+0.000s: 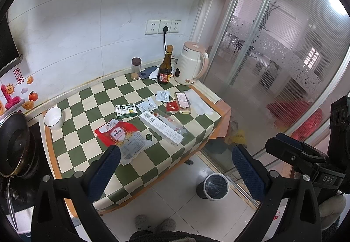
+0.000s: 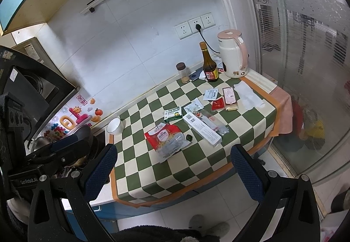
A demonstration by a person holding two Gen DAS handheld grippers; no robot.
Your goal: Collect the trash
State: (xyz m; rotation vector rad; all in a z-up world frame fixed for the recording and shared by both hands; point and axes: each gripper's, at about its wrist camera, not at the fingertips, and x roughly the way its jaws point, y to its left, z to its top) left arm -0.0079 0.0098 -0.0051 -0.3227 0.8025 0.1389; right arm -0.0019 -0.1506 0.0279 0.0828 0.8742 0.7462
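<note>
Trash lies on a green-and-cream checkered counter (image 1: pixel 153 158) (image 2: pixel 196 161): a red-and-clear sugar bag (image 1: pixel 122 134) (image 2: pixel 168 139), a green medicine box (image 1: pixel 126 111) (image 2: pixel 173 114), a long white box (image 1: pixel 161 130) (image 2: pixel 202 128), a red sachet (image 1: pixel 171 107) (image 2: pixel 218 103), a pink packet (image 1: pixel 183 101) (image 2: pixel 229 97) and a white tissue (image 1: pixel 200 101) (image 2: pixel 248 96). A bin with a clear liner (image 1: pixel 213 186) stands on the floor below the counter's end. My left gripper (image 1: pixel 176 165) is open and empty, held above the counter's near edge. My right gripper (image 2: pixel 174 165) is open and empty, also short of the trash.
A white bowl (image 1: pixel 53 118) (image 2: pixel 114 126), a spice jar (image 1: pixel 136 68), a dark bottle (image 1: pixel 165 69) (image 2: pixel 209 66) and a white kettle (image 1: pixel 191 68) (image 2: pixel 233 53) stand on the counter. A pan on the stove (image 1: pixel 15 147) is at left. A glass sliding door (image 1: pixel 273 66) is at right.
</note>
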